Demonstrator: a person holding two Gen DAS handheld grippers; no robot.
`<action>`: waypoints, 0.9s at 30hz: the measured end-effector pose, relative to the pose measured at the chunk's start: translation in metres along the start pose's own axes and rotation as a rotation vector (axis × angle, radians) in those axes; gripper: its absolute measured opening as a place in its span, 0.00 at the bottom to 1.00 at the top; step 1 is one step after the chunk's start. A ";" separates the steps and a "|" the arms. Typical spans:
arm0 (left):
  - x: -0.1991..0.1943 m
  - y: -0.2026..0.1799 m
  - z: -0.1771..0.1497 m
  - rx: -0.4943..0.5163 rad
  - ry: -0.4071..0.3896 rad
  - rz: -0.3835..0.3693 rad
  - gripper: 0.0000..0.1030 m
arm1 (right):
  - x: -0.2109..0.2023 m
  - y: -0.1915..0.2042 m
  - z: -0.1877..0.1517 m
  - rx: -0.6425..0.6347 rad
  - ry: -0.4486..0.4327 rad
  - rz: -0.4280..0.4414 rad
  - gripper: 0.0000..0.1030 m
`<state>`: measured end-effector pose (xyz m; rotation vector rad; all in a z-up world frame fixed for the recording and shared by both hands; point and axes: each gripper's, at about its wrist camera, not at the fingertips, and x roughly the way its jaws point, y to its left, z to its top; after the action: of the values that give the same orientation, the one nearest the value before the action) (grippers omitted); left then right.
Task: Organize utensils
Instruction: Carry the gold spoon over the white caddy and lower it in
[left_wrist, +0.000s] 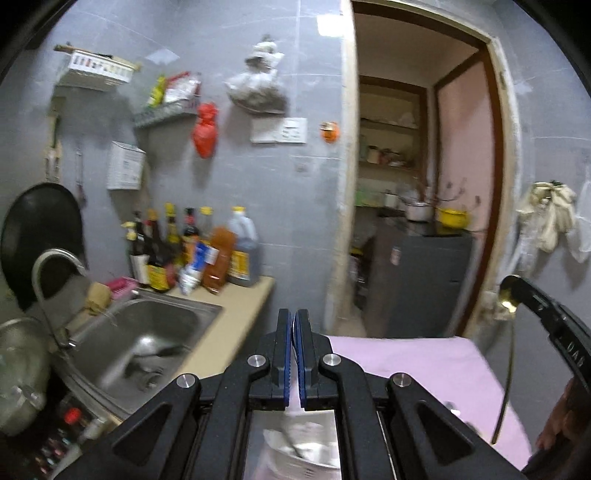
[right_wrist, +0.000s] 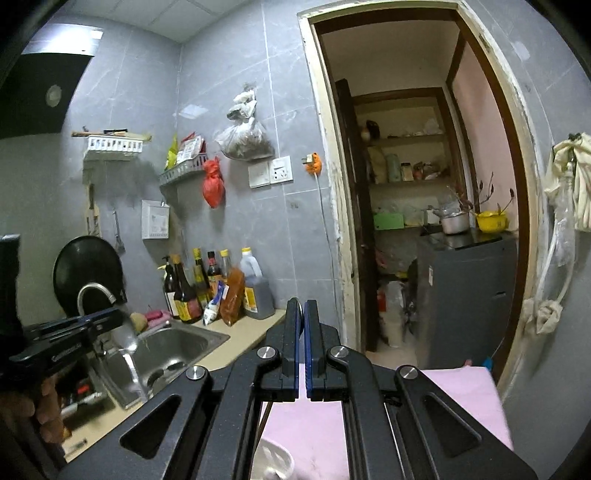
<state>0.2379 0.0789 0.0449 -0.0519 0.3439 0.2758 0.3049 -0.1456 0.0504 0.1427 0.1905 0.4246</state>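
Note:
My left gripper (left_wrist: 294, 317) is shut on a silver spoon; the spoon (right_wrist: 127, 338) shows in the right wrist view with its bowl hanging from the left gripper (right_wrist: 120, 315) over the sink. My right gripper (right_wrist: 303, 308) is shut on a gold spoon; in the left wrist view the gold spoon (left_wrist: 509, 354) hangs from the right gripper (left_wrist: 511, 291), bowl up and handle down, above the pink cloth (left_wrist: 417, 365). A white utensil holder (left_wrist: 306, 454) stands on the cloth under both grippers, with a utensil handle in it.
A steel sink (left_wrist: 147, 343) with a curved tap (left_wrist: 55, 266) lies to the left. Sauce bottles (left_wrist: 192, 251) stand at the back of the counter. A black pan (left_wrist: 40, 236) leans on the wall. An open doorway (right_wrist: 424, 221) leads to a pantry.

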 end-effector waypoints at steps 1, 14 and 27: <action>0.005 0.005 0.000 0.017 -0.010 0.036 0.03 | 0.005 0.001 -0.003 0.013 -0.003 -0.004 0.02; 0.046 -0.006 -0.037 0.156 -0.019 0.130 0.03 | 0.066 0.021 -0.058 -0.019 0.003 -0.162 0.02; 0.045 -0.018 -0.057 0.241 -0.081 0.155 0.03 | 0.064 0.031 -0.079 -0.099 0.036 -0.185 0.02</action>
<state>0.2654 0.0678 -0.0238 0.2237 0.2986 0.3874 0.3331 -0.0833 -0.0306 0.0194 0.2160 0.2519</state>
